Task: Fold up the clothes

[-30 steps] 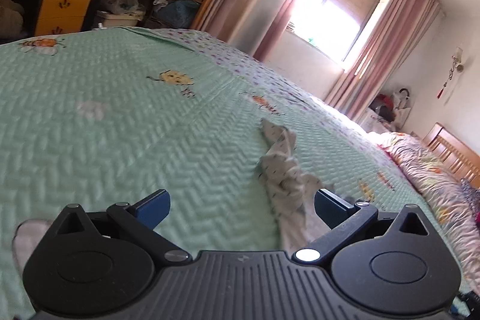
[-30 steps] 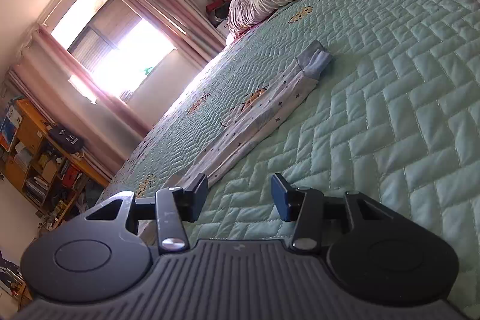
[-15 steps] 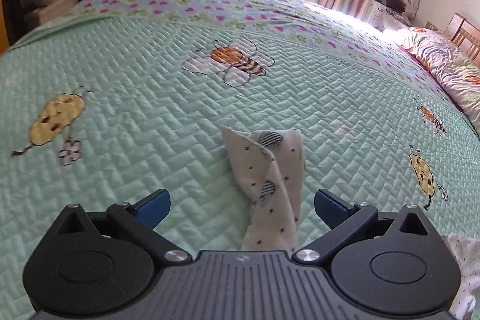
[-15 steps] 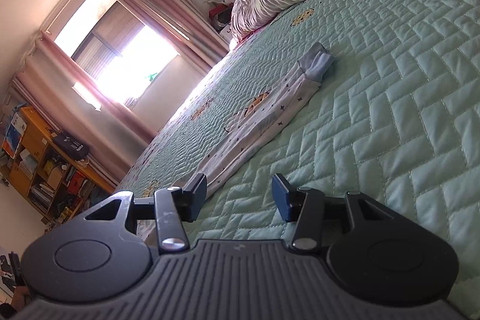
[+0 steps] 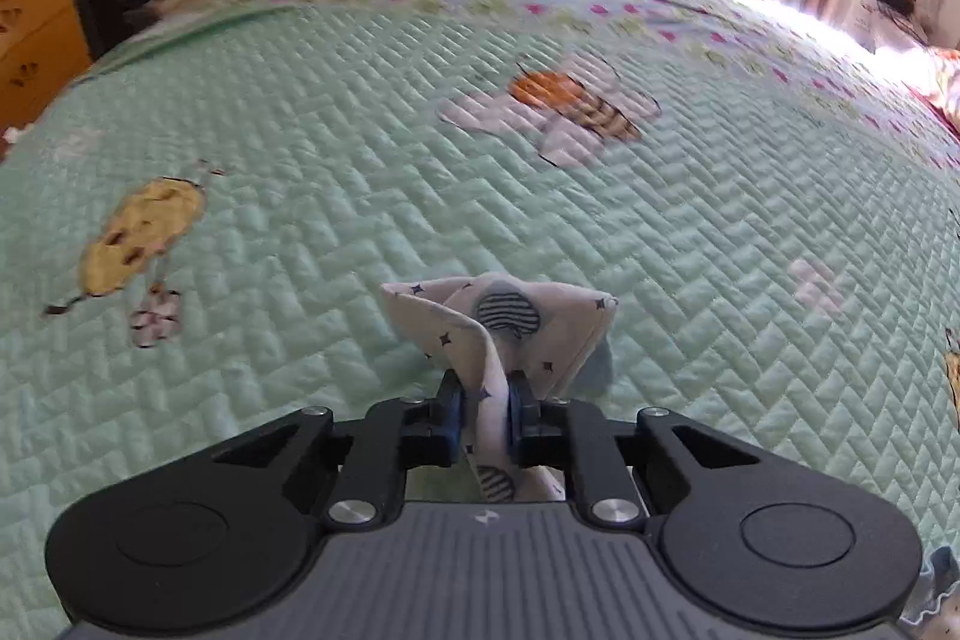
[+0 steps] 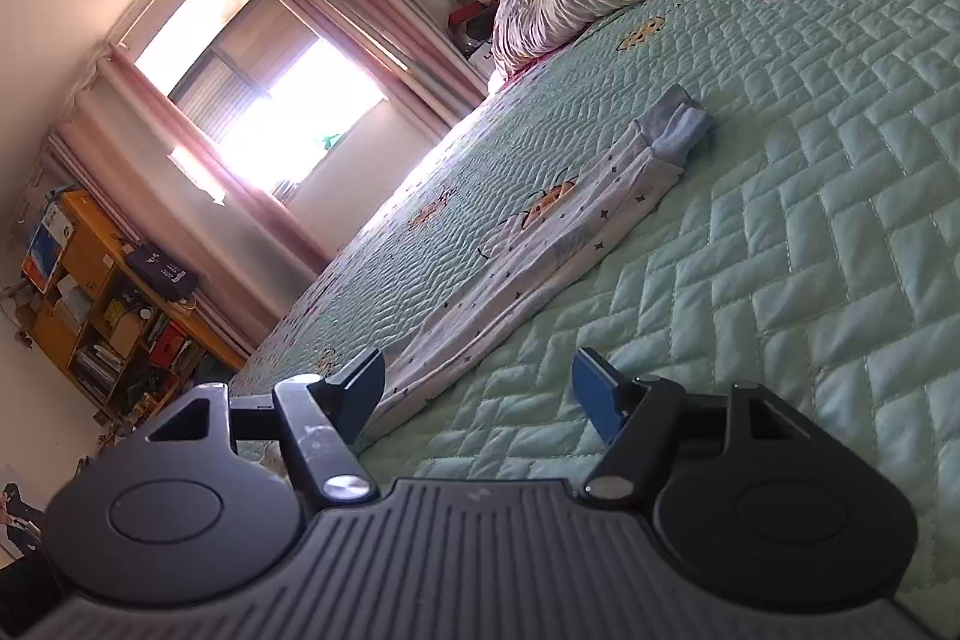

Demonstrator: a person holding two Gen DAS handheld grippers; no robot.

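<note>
On the green quilt [image 5: 300, 220], our left gripper [image 5: 486, 415] is closing, its pads pinching a bunched end of the white patterned garment [image 5: 510, 322]. Our right gripper [image 6: 480, 394] is opening above the quilt with nothing between its pads, beside the garment's long folded length.

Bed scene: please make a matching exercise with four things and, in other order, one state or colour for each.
Things:
1. left gripper
2. right gripper
3. quilt
4. cuff

States or colours:
A. light blue
B. jaws apart and opening, nothing between them
C. jaws closing, pressed on white starred cloth
D. green, with bee pictures

Pairs: 1-C, 2-B, 3-D, 4-A
</note>
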